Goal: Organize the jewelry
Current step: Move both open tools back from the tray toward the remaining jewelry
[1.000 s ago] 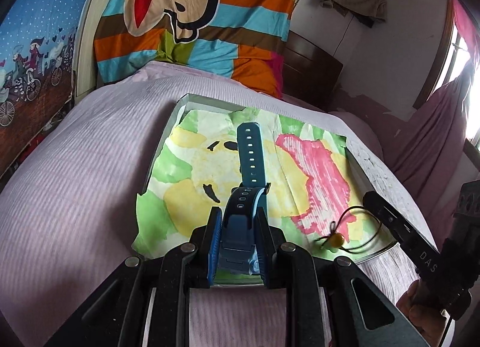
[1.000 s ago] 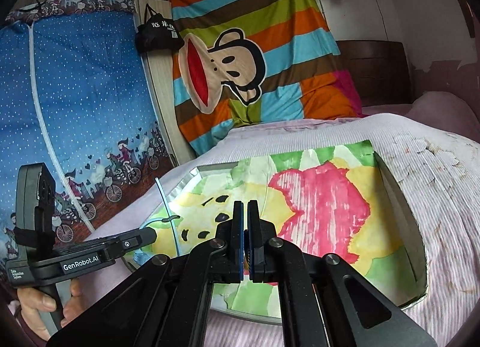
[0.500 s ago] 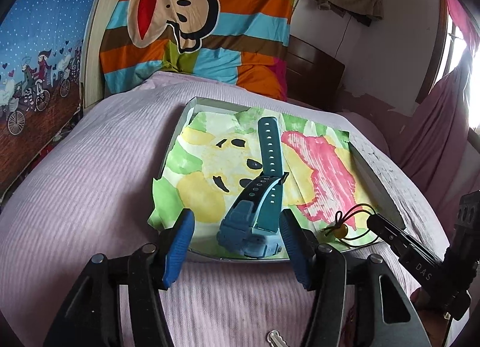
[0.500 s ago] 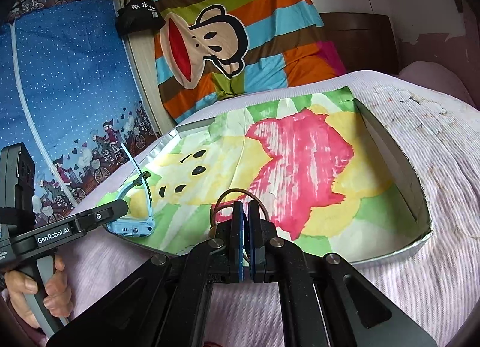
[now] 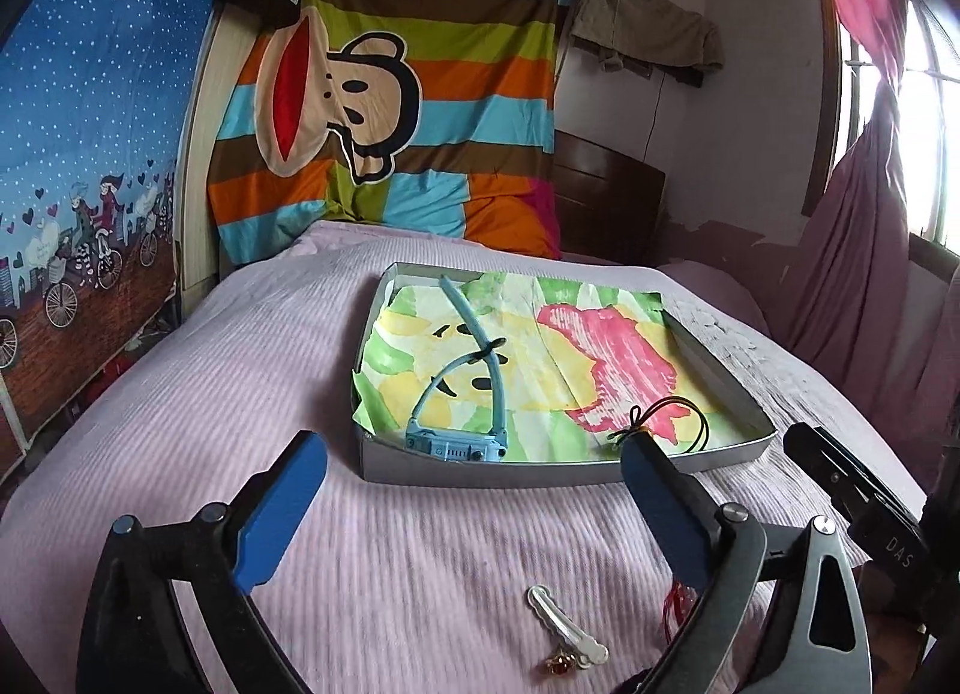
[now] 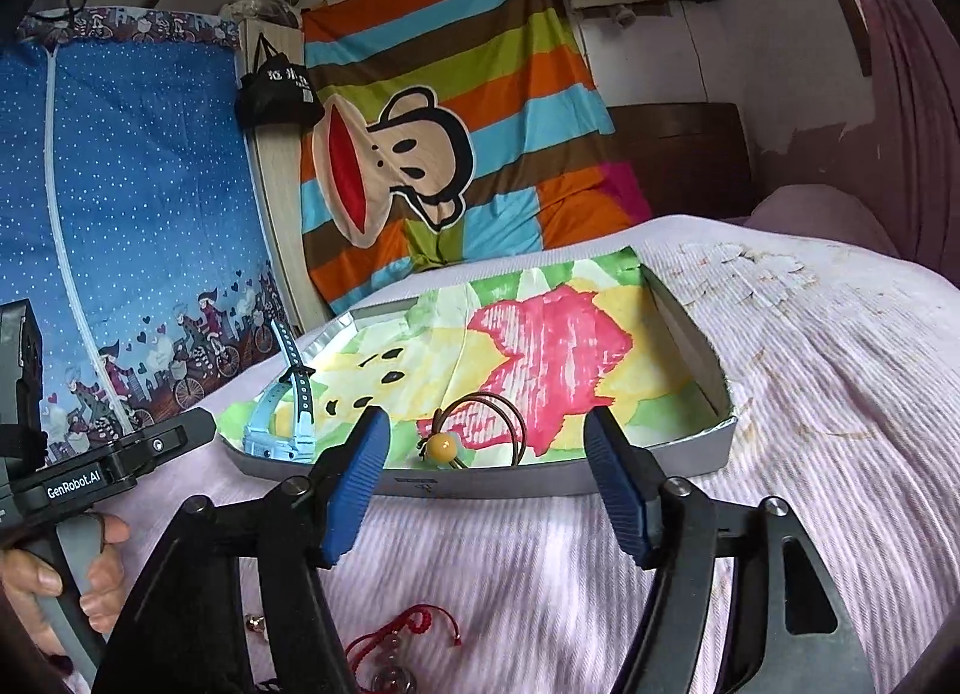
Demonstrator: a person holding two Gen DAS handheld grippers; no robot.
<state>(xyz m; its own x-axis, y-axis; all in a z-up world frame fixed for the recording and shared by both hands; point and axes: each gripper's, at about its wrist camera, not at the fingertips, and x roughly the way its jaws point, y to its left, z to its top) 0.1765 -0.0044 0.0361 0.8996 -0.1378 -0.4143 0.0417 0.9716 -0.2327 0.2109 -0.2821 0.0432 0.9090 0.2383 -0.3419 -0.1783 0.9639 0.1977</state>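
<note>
Judging by how things lie, we are partway through: two pieces already sit inside the shallow tray (image 5: pixel 729 463) on the bed (image 5: pixel 180 406), and at least three more wait outside it. The blue watch (image 5: pixel 457 445) rests against the tray's near wall toward its near-left corner, its straps arching up over the painted paper lining (image 6: pixel 540 346). The dark cord bracelet with the amber bead (image 6: pixel 445 444) lies by the same near wall, closer to the middle, and a little apart from the watch. Our left gripper (image 5: pixel 474 505) hangs short of the tray's near edge with its jaws opening, now very wide, and nothing between them — the watch lies beyond the tips, free of both pads. Our right gripper (image 6: pixel 486 478) likewise stands just outside the near wall, jaws opening to a middling gap with nothing in them; the bead sits past the wall, roughly in line with that gap but untouched. What is left lies on the bedspread nearer to us than the tray: a pale hair clip with a small red-and-gold charm (image 5: pixel 567 628) under the left gripper, a red corded bracelet (image 6: pixel 408 637) under the right — and a small rosy bit (image 6: pixel 257 624) beside it that we cannot identify.
</note>
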